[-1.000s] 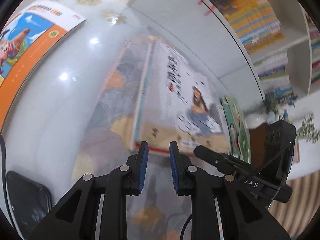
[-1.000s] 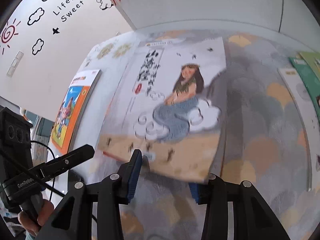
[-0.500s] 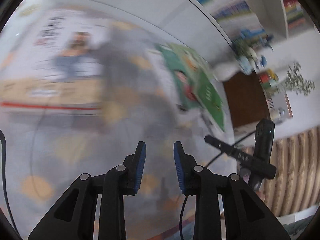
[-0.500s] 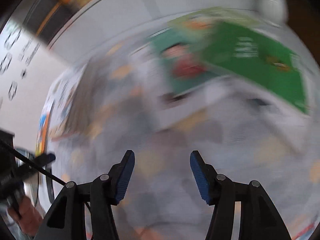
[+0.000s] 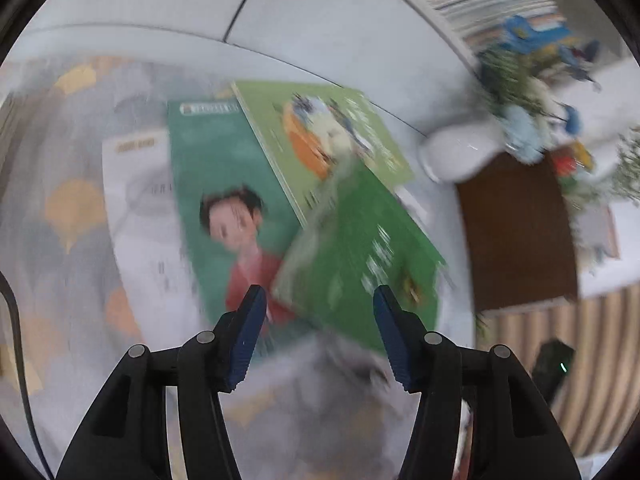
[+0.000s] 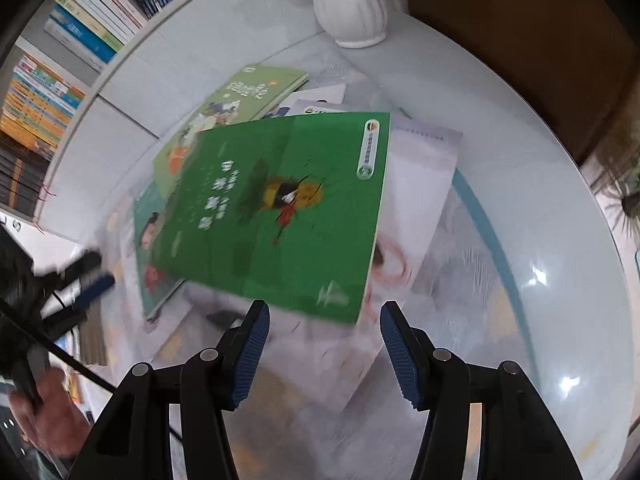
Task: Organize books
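A loose pile of books lies on the glass-topped table. A bright green book is on top. It overlaps a teal book with a child on its cover, a light green book and white books. My left gripper hovers over the near edge of the bright green book. Its jaws are opening and nothing is between the pads. My right gripper stands open just short of the same book's near edge, holding nothing. The picture is blurred by motion.
A white vase stands at the table's far edge behind the pile. A white bookshelf full of books runs along the back. A brown cabinet is beside the table. A hand holds the other gripper at the left.
Both grippers have swung away from the white illustrated book on the patterned cloth to the pile of green books. Both pairs of jaws stand wider than before.
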Tool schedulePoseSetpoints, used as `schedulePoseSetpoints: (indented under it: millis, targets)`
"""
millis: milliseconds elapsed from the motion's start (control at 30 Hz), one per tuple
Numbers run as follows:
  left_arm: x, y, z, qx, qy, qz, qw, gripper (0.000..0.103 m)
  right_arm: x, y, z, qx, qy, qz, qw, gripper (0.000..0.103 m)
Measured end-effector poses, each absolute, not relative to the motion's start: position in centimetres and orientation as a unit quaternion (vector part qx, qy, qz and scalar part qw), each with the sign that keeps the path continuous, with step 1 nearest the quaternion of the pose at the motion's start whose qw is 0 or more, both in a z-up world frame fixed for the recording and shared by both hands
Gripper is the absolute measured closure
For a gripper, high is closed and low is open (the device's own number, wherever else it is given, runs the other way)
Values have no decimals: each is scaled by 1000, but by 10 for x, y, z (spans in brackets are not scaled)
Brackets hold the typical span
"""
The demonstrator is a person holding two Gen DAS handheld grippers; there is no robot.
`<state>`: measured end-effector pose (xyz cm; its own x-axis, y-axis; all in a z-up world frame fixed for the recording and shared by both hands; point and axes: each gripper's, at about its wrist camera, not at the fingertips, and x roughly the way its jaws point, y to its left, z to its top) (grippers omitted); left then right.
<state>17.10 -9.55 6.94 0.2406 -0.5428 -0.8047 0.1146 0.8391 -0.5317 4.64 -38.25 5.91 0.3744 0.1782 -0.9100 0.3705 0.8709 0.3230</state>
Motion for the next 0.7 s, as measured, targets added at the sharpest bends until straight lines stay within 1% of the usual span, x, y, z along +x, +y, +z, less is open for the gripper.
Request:
schedulePoseSetpoints:
  millis: [167,300,333,367,433,467,600,700]
  targets:
    - [199,-117,45,-140,586,-160,782,50,69,-398,45,236,552,-69,797,47]
    - [202,-129,36,-144,591,-206,767,49,83,-401,37,233,558,-63,794,47]
    - [200,-133,35,-156,600,-235,748,46,86,-399,38,227,557,-54,797,45]
    - [196,-137,36,-142,599,-238,751,48,89,-394,38,221,561,-38,797,42]
    - [178,-139,41,-101,592,-252,759,48,94,-386,37,184,569,-41,801,37]
    - [167,-136,44,-98,587,-255,762,48,95,-381,36,157,573,-38,803,37]
    - [110,-101,60,-110,574,-258,770,48,85,-362,39,107,579,-1,808,37]
    - [49,-61,62,-128,581,-235,768,48,76,-338,42,86,584,46,806,37]
